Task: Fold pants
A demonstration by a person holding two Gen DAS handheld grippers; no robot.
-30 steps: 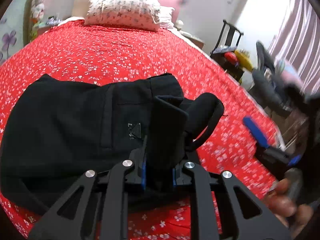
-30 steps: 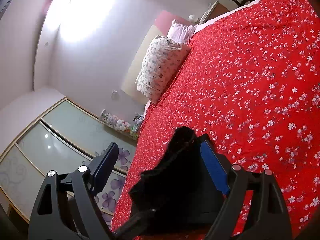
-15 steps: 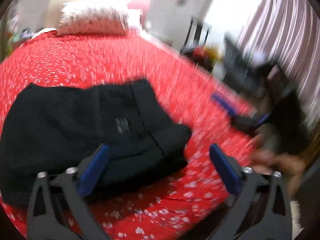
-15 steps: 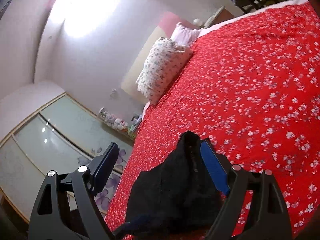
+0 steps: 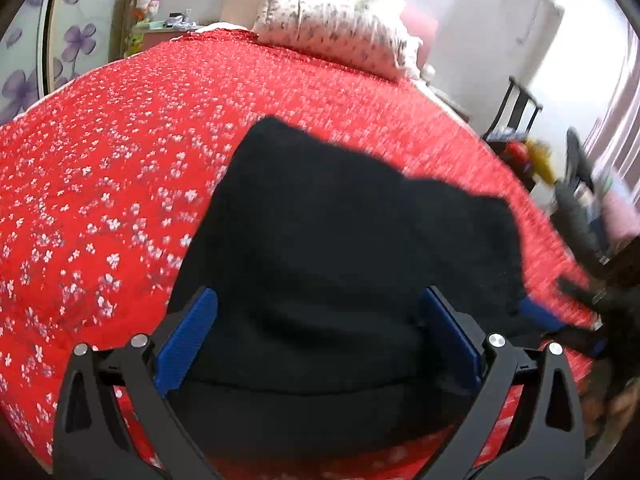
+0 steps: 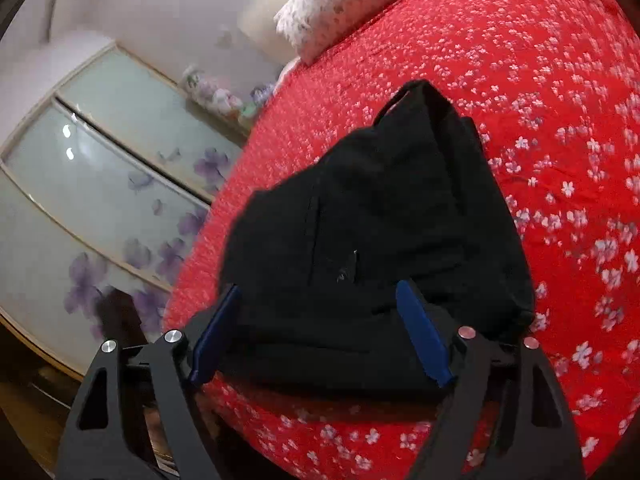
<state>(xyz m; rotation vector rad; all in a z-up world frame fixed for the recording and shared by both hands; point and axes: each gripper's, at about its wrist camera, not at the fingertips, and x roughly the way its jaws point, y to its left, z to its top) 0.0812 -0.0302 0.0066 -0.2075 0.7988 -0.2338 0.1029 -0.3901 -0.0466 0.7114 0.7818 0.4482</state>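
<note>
The black pants point(image 5: 352, 248) lie folded in a compact bundle on the red flowered bedspread point(image 5: 120, 168), near the bed's front edge. My left gripper point(image 5: 320, 336) is open, its blue-padded fingers spread either side of the bundle's near end, holding nothing. My right gripper point(image 6: 320, 332) is also open and empty, just in front of the pants point(image 6: 380, 220), where a pocket seam and a small logo show. The right gripper also shows at the right edge of the left wrist view point(image 5: 560, 320).
Flowered pillows point(image 5: 336, 28) lie at the head of the bed. A wardrobe with frosted sliding doors and purple flowers point(image 6: 100, 184) stands to the left. A black chair and cluttered items point(image 5: 532, 148) stand beyond the bed's right side, by a curtain.
My left gripper let go of the fold of pants it held and opened wide. The pants dropped flat onto the bed. Both grippers now face the folded bundle from the front.
</note>
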